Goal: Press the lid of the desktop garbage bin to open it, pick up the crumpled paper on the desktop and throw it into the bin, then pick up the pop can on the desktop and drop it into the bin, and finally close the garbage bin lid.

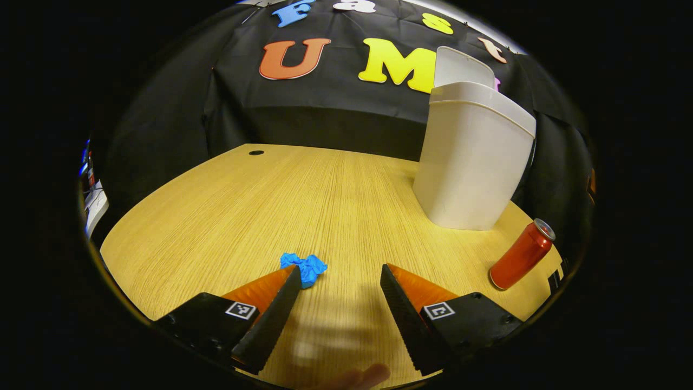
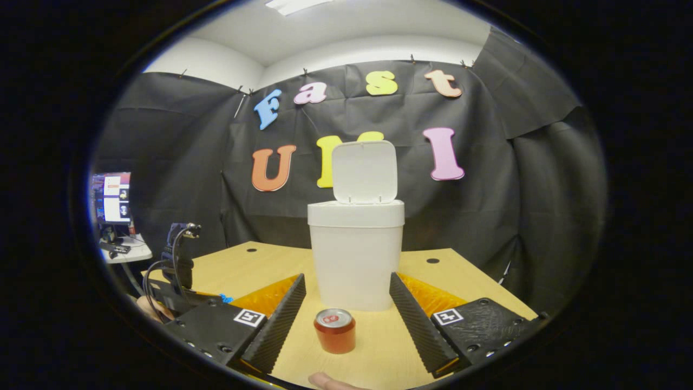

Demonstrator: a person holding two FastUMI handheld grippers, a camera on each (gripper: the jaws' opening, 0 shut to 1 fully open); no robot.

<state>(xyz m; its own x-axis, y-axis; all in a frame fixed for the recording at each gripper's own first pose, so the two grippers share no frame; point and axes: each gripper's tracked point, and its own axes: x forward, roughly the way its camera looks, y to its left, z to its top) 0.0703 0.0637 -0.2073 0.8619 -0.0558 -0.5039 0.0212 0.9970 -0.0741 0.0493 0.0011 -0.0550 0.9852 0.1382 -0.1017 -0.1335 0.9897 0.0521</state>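
While bin [image 2: 355, 254] lid [image 2: 364, 171] stands open — wooden desktop [image 1: 227, 216] | can [image 2: 334, 330] upright

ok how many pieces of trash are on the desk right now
2: crumpled blue paper beside the left gripper fingertip, and a red can upright before the open bin.

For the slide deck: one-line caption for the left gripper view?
Open left gripper hovers over the desk, crumpled blue paper at its finger, white bin lid up, red pop can beside.
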